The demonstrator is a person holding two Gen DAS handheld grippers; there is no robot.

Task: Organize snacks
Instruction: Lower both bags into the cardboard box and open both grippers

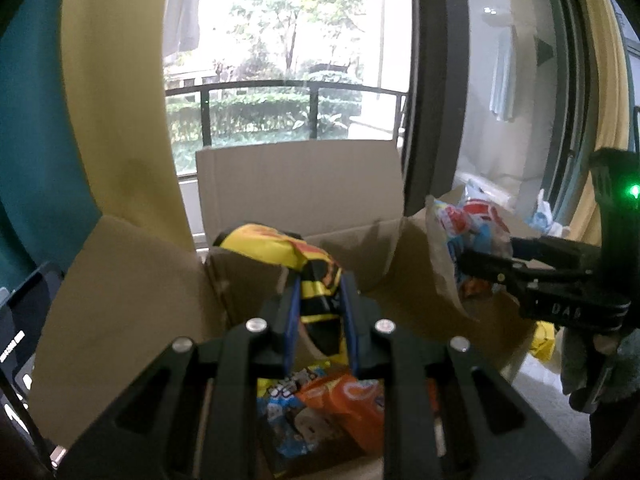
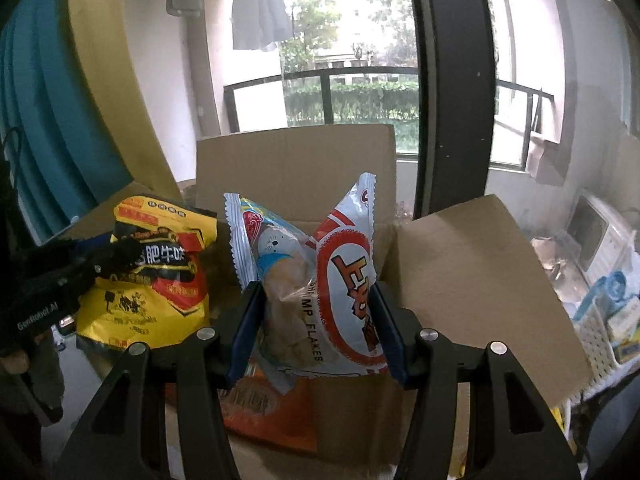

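Left wrist view: left gripper (image 1: pixel 320 300) pinched tight on one crumpled yellow-and-black snack bag (image 1: pixel 298 264), held above the open brown cardboard box (image 1: pixel 300 184). Below it, two packets: blue (image 1: pixel 288 424), orange (image 1: pixel 352 404). Four flaps stand open.

Right wrist view: right gripper (image 2: pixel 316 320) clamps one white-and-red shrimp flakes bag (image 2: pixel 320 280) over the box; flap edge close on its right.

A lived-in home, room opening on a balcony: tall glass door (image 2: pixel 452 80) with dark frame, yellow and teal curtains (image 1: pixel 100 100), laundry (image 2: pixel 260 12) hung outside, black railing (image 1: pixel 280 92) before garden hedges, open cardboard box (image 2: pixel 296 168) of snacks on the floor.
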